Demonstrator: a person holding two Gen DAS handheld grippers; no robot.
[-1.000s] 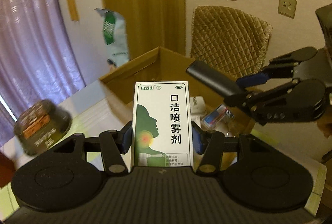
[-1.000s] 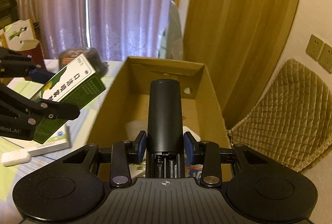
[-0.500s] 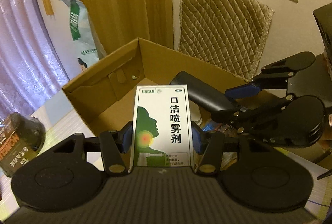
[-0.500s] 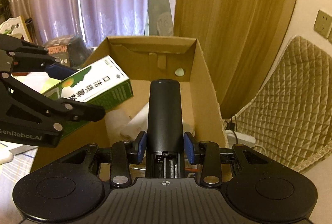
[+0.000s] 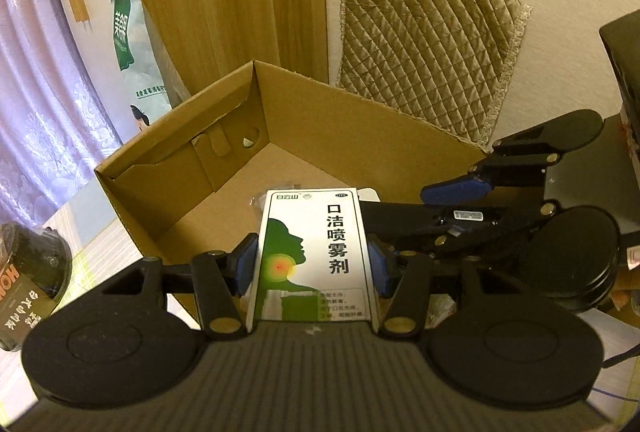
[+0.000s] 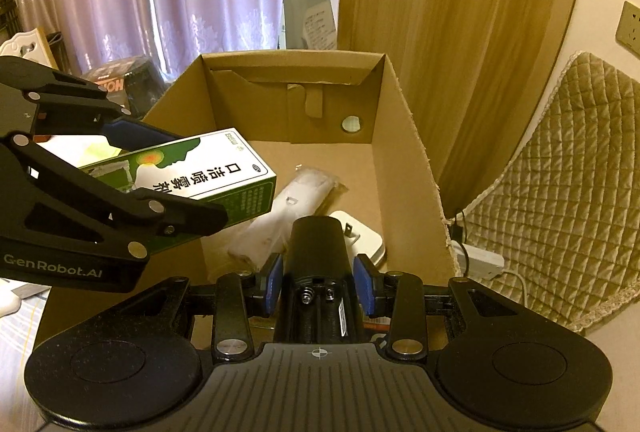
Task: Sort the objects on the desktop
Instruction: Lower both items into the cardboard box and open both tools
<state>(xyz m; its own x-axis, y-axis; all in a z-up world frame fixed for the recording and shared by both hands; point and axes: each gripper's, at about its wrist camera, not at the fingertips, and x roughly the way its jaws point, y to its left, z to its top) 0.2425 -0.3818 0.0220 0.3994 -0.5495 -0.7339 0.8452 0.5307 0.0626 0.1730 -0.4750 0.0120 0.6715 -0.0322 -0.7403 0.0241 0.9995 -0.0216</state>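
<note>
Left gripper [image 5: 312, 264], fingers clamped on green spray box [image 5: 314, 252], held over carton [image 6: 404, 136] near-left. Right gripper [image 6: 318, 286], fingers pinching black remote [image 6: 318, 252], above the carton's near end. Judgement: lower each clear of white roll [image 6: 288, 216] and adapter [image 6: 364, 236]; release one at a time so arms don't clash.

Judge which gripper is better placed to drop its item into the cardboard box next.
Right, marginally. The right gripper holds the black remote well above the cardboard box interior; the left gripper's green spray box sits nearer the box's near wall.
</note>
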